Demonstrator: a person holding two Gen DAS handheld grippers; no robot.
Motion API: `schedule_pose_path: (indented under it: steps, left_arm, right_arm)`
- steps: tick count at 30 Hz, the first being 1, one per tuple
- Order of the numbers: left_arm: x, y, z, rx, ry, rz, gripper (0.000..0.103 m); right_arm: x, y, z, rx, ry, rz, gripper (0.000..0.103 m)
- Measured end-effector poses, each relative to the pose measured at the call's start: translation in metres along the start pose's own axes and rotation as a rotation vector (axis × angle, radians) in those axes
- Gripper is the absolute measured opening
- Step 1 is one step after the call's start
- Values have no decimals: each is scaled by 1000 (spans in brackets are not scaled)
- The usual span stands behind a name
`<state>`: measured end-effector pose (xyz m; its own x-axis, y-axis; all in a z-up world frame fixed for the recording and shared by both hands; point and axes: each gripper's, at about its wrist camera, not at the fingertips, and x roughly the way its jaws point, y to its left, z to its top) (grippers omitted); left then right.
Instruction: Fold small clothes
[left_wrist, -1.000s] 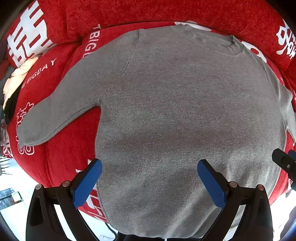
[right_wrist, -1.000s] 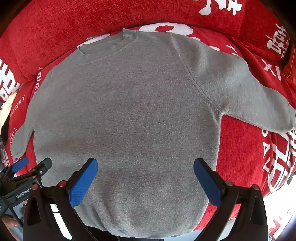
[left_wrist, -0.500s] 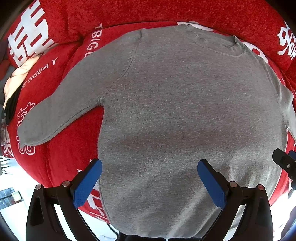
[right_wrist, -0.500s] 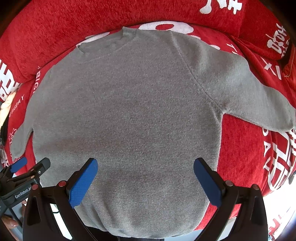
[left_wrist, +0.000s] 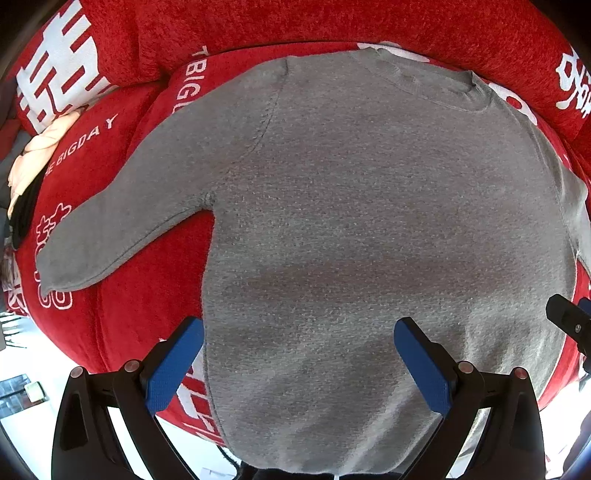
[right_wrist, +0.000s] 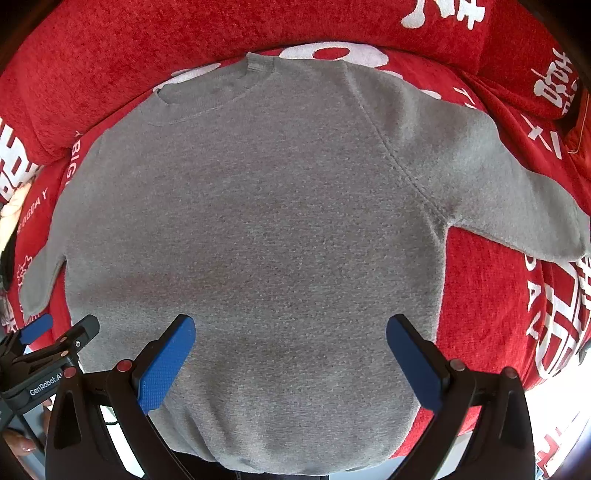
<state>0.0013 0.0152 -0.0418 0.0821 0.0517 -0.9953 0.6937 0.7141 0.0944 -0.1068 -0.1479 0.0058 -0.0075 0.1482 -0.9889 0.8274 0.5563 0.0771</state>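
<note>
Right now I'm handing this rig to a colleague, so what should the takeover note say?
Left gripper: open, empty, above the sweater's lower left part.
Right gripper: open, empty, above its lower right part.
The gray sweater lies flat on the red cover, collar away from you, both sleeves spread out to the sides.
Done: sweater laid out.
Left: every fold; neither sleeve is folded in yet.

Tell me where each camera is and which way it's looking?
Left wrist: sits on the left gripper, looking forward and down at the gray sweater and its sleeve; both blue fingers show, wide apart.
Right wrist: sits on the right gripper, facing the sweater's other sleeve; its own fingers show.
Shared: the sweater, the red blanket, and a bit of the other gripper.
</note>
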Motion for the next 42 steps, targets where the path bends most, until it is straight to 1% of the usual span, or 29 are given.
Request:
schedule_pose_path:
  steps: [14,24,32,42]
  left_arm:
    - [6,16,-7,-3,13,2,103]
    - [9,32,-9,-11,8,-25,103]
    - [3,46,-16,-21,1,-45,103]
    - [5,73,-20,-62,3,-85,103]
  right_arm:
    - [-2,8,0,-2,-4,-10,103]
    - [-5,18,-3,-15,-7,-26,103]
    - [-5,28,-3,-26,-6,-41,103]
    - [-8,49,-6,-65,-19,-60,103]
